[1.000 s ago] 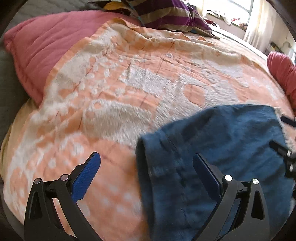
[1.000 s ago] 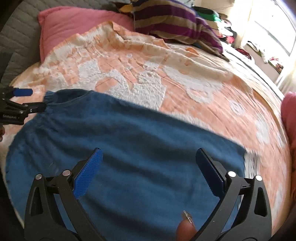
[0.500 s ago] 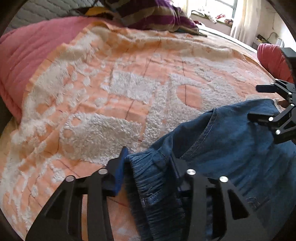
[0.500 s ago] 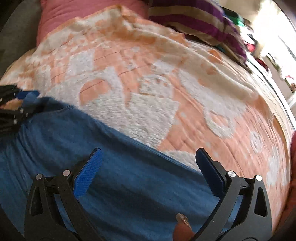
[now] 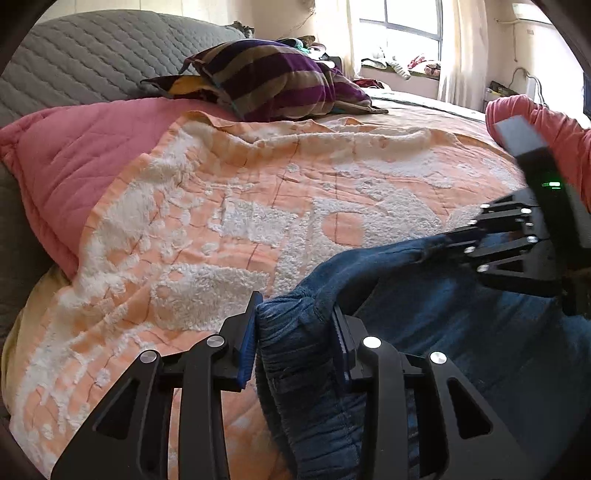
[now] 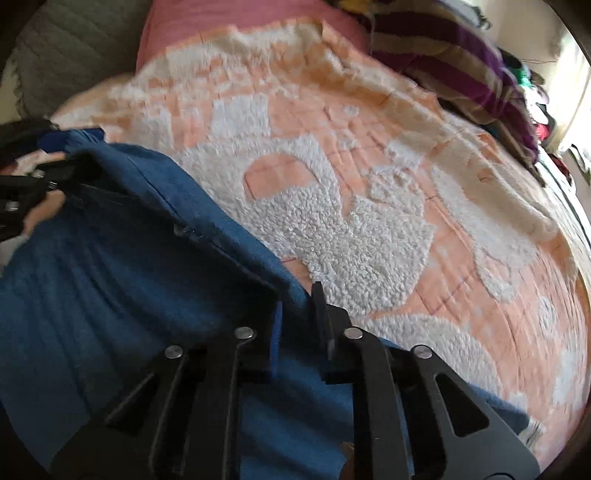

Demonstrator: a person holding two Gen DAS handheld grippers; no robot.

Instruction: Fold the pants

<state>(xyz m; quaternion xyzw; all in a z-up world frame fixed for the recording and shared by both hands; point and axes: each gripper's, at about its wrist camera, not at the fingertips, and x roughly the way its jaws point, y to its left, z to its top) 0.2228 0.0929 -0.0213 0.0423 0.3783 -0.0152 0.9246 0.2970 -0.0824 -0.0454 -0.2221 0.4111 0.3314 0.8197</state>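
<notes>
Grey quilted headboard, sunlit curtained window — bright daylight

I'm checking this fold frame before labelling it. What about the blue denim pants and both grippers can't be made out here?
- Blue denim pants: legs and hems cut off by the lower edge in both wrist views.
- Left gripper: in the right wrist view it is blurred at the left edge.
- Right gripper: how much fabric it pinches is hidden by its own fingers.
</notes>
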